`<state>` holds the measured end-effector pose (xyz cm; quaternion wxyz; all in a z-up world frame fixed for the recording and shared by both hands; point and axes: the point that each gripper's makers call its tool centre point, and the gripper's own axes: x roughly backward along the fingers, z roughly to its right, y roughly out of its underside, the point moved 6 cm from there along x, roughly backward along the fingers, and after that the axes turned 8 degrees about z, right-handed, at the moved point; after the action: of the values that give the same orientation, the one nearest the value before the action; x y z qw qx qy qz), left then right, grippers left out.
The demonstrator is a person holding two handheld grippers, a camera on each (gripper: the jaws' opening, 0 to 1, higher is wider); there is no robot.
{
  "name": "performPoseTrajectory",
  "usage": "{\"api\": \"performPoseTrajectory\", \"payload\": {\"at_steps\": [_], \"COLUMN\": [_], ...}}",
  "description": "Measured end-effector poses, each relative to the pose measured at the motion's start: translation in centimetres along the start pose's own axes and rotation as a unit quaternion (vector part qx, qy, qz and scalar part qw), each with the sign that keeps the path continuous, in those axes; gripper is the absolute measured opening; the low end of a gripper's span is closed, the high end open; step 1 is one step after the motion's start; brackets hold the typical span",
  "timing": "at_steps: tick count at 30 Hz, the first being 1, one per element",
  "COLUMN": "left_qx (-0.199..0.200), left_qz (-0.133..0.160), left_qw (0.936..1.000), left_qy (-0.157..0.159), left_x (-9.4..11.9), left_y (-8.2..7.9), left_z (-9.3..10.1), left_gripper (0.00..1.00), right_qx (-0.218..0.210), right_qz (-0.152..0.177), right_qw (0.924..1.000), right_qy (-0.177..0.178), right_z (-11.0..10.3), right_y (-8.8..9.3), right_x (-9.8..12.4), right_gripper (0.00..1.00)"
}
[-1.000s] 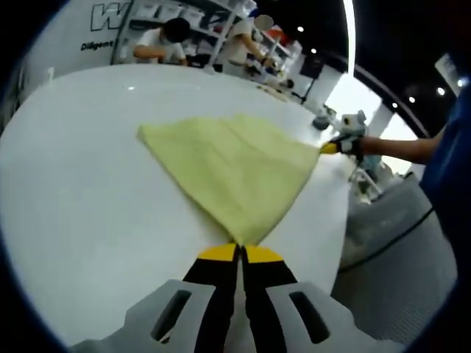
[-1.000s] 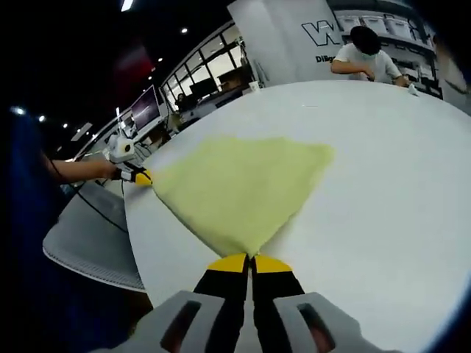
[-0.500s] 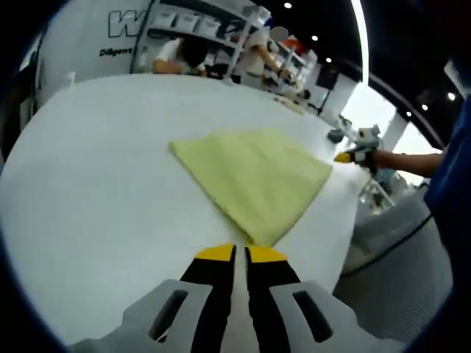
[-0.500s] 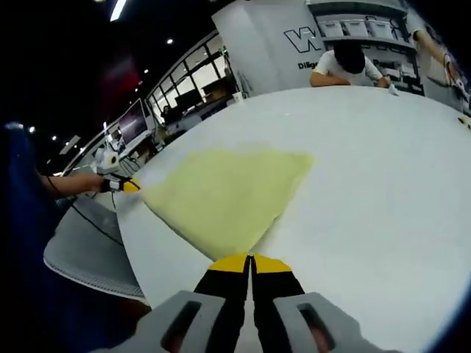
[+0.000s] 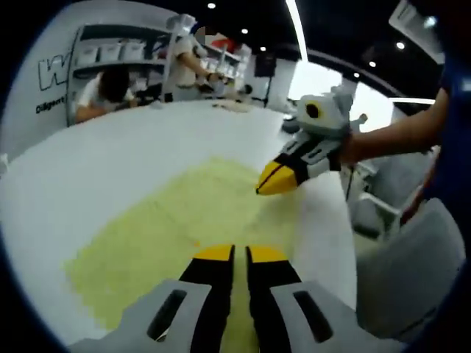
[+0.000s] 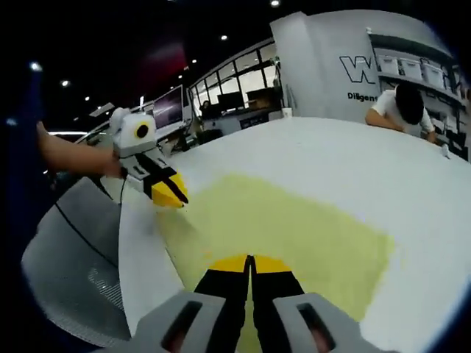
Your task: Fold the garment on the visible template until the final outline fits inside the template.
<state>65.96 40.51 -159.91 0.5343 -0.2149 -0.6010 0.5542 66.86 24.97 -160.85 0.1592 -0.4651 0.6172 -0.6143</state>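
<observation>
Yellow cloth [image 5: 176, 228] lies flat on the white surface [image 5: 110, 162], occupying the lower centre of the left gripper view and the centre of the right gripper view. Left tongs [image 5: 234, 254] are drawn together, tips over the cloth, gripping nothing visible. Right tongs [image 6: 250, 262] are likewise pressed together above the cloth. A grey chair [image 6: 70, 272] sits at lower left of the right gripper view.

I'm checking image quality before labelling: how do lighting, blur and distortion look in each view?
Left gripper view: fisheye bends the white table; a bright window blows out behind the right tool; the yellow garment looks soft. Right gripper view: dark ceiling with spot lights, table edge curved, left tool fairly sharp, garment evenly lit.
</observation>
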Motion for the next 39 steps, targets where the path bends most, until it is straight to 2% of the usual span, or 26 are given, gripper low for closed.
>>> {"api": "performPoseTrajectory", "payload": {"at_steps": [1, 2, 4, 11, 14, 15, 18, 20, 22, 24, 26, 29, 31, 36, 39], "left_qx": [-0.014, -0.017, -0.027, -0.043, -0.064, -0.067, -0.093, -0.103, -0.095, -0.091, -0.099, -0.092, -0.08, -0.065, -0.06], "left_qz": [-0.009, -0.01, -0.012, -0.042, -0.066, -0.064, -0.056, -0.054, -0.055, -0.056, -0.054, -0.048, -0.046, -0.046, -0.062], "left_qw": [0.9999, 0.9998, 0.9996, 0.9981, 0.9957, 0.9957, 0.9939, 0.9928, 0.9934, 0.9936, 0.9927, 0.9931, 0.9938, 0.9948, 0.9944], "left_qy": [0.004, 0.006, 0.002, -0.015, -0.011, -0.011, -0.02, -0.029, -0.035, -0.038, -0.044, -0.055, -0.062, -0.064, -0.061], "left_x": [-1.1, -1.6, -2.6, -2.7, -2.9, -2.9, -2.7, -2.4, -2.1, -1.7, -1.0, 0.0, 0.5, 1.7, 2.8], "left_y": [0.3, 0.5, 0.6, 2.0, 3.6, 3.7, 3.2, 3.1, 3.1, 3.2, 3.6, 4.1, 4.4, 4.9, 5.6], "left_z": [0.0, -0.1, 0.2, -0.9, -1.1, -1.0, -1.2, -1.1, -1.7, -2.2, -2.8, -3.6, -4.2, -4.7, -5.2], "left_gripper": [0.05, 0.05, 0.05, 0.05, 0.06, 0.06, 0.13, 0.25, 0.35, 0.43, 0.52, 0.65, 0.72, 0.82, 0.85], "right_qx": [0.008, 0.012, 0.026, 0.04, 0.047, 0.05, 0.051, 0.059, 0.094, 0.1, 0.085, 0.101, 0.093, 0.081, 0.077], "right_qz": [-0.007, -0.011, -0.021, -0.048, -0.06, -0.044, -0.041, -0.041, -0.051, -0.051, -0.049, -0.049, -0.056, -0.066, -0.069], "right_qw": [0.9999, 0.9998, 0.9992, 0.9979, 0.997, 0.9976, 0.9977, 0.9974, 0.9942, 0.9936, 0.9946, 0.9933, 0.9934, 0.9935, 0.9933], "right_qy": [-0.01, -0.014, -0.02, -0.019, -0.016, -0.017, -0.013, -0.013, 0.003, 0.009, 0.032, 0.029, 0.039, 0.046, 0.05], "right_z": [-1.2, -1.4, -0.6, -0.3, -0.2, -0.3, 0.0, 0.2, 0.9, 1.1, 3.0, 3.2, 4.1, 4.7, 5.6], "right_y": [-0.4, -0.4, 0.1, 1.9, 2.8, 2.5, 2.9, 2.9, 2.9, 2.8, 3.0, 3.3, 3.4, 4.1, 4.5], "right_x": [-0.7, -1.1, -2.5, -3.4, -3.4, -3.3, -3.2, -3.0, -2.5, -2.4, -1.5, -0.7, -0.1, 1.0, 2.3], "right_gripper": [0.0, 0.0, 0.0, 0.0, 0.03, 0.03, 0.08, 0.16, 0.28, 0.44, 0.59, 0.64, 0.73, 0.85, 0.87]}}
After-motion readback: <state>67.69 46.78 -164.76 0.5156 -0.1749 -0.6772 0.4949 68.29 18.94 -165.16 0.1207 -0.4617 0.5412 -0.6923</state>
